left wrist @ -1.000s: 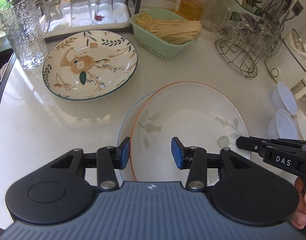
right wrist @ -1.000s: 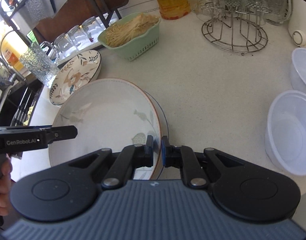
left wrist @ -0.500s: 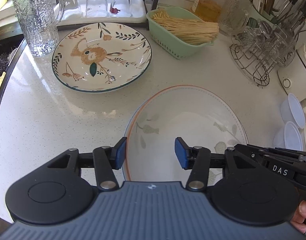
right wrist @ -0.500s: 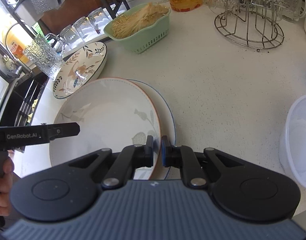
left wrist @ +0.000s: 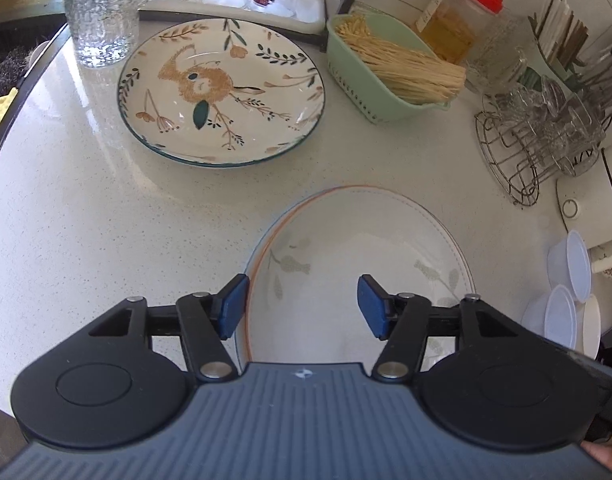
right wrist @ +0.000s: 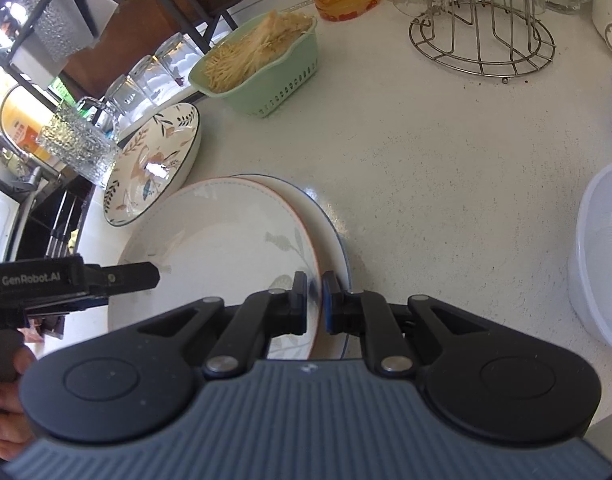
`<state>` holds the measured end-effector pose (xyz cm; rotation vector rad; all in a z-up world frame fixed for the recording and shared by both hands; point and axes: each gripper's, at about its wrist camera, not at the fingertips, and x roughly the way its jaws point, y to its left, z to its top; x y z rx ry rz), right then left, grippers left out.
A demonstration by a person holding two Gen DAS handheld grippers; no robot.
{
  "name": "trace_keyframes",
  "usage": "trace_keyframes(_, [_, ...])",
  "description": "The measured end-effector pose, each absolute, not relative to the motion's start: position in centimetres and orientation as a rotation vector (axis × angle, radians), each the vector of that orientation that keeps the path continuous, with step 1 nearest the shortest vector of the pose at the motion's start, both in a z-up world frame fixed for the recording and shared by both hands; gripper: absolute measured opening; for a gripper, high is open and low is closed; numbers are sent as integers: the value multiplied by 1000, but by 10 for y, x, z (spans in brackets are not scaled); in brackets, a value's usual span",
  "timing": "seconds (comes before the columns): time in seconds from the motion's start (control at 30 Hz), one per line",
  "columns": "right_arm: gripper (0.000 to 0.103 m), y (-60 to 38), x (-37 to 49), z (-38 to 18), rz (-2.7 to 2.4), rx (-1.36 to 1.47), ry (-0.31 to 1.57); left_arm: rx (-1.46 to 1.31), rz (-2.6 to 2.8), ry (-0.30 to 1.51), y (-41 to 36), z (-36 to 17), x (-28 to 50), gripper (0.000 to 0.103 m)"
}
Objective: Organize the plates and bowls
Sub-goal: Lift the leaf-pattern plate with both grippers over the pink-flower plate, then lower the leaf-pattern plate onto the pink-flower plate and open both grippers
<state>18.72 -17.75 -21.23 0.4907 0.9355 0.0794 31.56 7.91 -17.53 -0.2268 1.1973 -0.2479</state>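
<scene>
Your right tongs point(right wrist: 314, 302) are pinching the orange-rimmed plate point(right wrist: 209, 240) by its near edge, sitting offset on the blue-rimmed plate point(right wrist: 332, 232). Left tongs point(left wrist: 301, 307) are spread wide, holding nothing. I'd centre it on the stack before letting go on the surface point(right wrist: 426, 140).

Three plates point(left wrist: 358, 256), three plastic bowls point(left wrist: 574, 264), one green basket point(left wrist: 370, 80).
</scene>
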Motion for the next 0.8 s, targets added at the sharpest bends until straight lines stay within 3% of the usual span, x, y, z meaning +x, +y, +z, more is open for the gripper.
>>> trace_keyframes(0.33, [12,-182,185,-206,63,503,912,-239,-280,1155,80,-154,314,68])
trace_keyframes(0.8, [12,-176,155,-136,111,401,735,-118,-315,992,72,-95,264,68])
